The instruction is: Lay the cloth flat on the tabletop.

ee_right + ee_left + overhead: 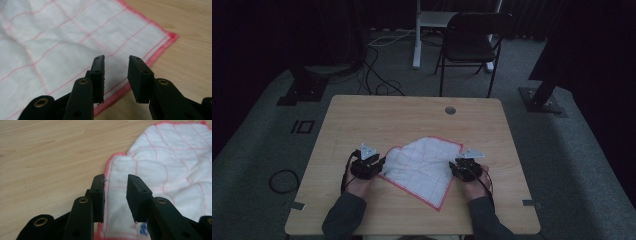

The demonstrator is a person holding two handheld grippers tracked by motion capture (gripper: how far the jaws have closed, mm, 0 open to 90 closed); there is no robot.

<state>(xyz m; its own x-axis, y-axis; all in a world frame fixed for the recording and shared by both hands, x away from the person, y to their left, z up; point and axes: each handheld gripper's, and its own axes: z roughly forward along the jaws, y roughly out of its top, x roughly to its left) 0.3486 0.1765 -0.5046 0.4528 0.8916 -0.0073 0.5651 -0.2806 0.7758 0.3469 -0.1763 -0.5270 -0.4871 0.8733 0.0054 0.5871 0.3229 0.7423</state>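
Left hand-held gripper point(115, 195): jaws stand apart, straddling the folded left corner of the dishcloth point(162, 177) without pinching it; a gap shows between the pads and the fabric. Right hand-held gripper point(116, 75): jaws likewise apart, poised over the red hem of the cloth just short of its right corner, nothing clamped.

In the high view the left hand-held gripper point(366, 165) and right hand-held gripper point(466, 167) sit at opposite sides of the dishcloth point(424, 167), which lies skewed like a diamond near the desk's point(362, 120) front edge, slightly right of centre, its lowest corner pointing at the person.

Risks, as judged:
- The left corner is already doubled over. Closing there may catch two layers, or one only, and leave the fold lopsided.
- The right jaws hover close to the hem. A shallow bite on the binding may slip once the cloth is lifted.
- Uneven lifting by the two hands would drag the cloth across the desk and wrinkle it further.
- Low light makes the layers hard to judge.
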